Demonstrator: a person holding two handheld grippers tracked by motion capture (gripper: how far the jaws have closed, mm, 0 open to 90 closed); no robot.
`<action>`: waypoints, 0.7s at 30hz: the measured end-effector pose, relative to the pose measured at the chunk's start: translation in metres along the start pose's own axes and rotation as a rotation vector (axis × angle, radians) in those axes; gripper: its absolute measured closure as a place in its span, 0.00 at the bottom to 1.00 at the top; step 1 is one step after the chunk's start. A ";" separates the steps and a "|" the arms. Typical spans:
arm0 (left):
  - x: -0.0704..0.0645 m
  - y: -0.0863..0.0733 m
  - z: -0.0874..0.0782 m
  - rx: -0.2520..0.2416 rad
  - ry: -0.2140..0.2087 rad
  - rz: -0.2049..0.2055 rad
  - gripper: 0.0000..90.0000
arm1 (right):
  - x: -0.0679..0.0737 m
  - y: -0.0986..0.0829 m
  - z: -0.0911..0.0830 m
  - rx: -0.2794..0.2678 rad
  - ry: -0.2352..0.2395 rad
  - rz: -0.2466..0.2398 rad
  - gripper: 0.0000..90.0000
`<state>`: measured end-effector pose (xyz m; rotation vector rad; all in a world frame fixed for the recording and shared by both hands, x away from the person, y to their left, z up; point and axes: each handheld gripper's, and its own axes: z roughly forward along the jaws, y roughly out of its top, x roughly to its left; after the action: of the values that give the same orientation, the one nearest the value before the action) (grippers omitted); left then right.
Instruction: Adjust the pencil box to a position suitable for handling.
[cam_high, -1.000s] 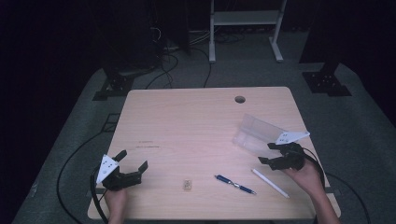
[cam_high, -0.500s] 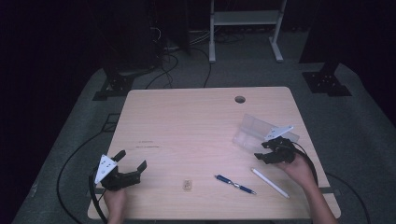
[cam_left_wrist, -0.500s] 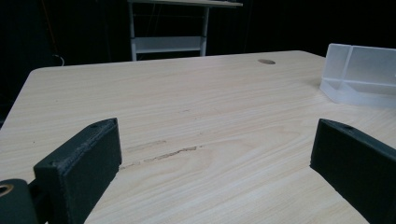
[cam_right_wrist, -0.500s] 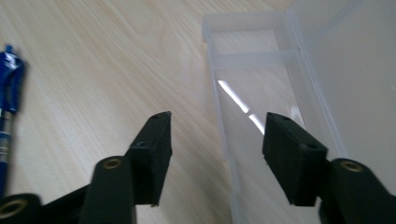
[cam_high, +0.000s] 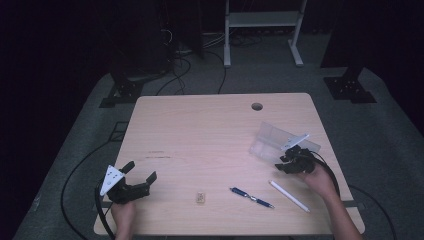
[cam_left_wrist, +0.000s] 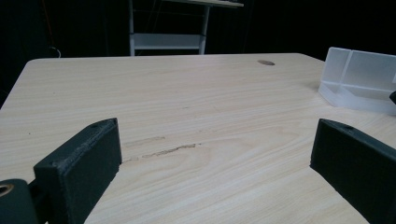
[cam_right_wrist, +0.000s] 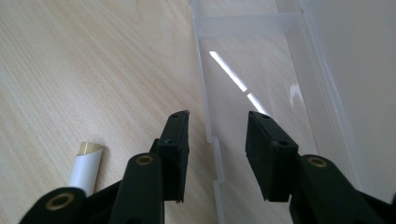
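Right tongs at clear plastic box, jaws parted, nothing gripped.
Clear plastic box (cam_high: 272, 140) lies near counter's (cam_high: 200, 130) right edge; right tongs (cam_right_wrist: 215, 133) straddle its near wall. White pen (cam_high: 290, 196) and blue pen (cam_high: 251, 197) lie near front edge. Left tongs (cam_high: 136, 175) spread wide, empty, at front-left corner.

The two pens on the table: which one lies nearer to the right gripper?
The white pen. It lies just below the right gripper, while the blue pen lies farther left, toward the table's middle.

dim, dark surroundings; tabletop evenly lit, glare streak on clear plastic.
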<state>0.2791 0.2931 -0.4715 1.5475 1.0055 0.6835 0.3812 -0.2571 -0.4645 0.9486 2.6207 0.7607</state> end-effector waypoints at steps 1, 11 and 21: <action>0.000 0.000 0.000 -0.002 -0.002 -0.006 0.01 | 0.000 0.000 0.001 0.005 0.005 -0.007 0.71; 0.003 -0.001 0.000 -0.010 -0.011 -0.040 0.01 | -0.003 -0.004 0.008 0.035 0.025 -0.020 0.83; 0.004 0.000 0.001 -0.008 -0.012 -0.052 0.01 | 0.001 -0.002 0.008 0.031 0.015 -0.062 0.94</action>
<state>0.2813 0.2959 -0.4724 1.5120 1.0291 0.6402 0.3823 -0.2546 -0.4728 0.8693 2.6689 0.7169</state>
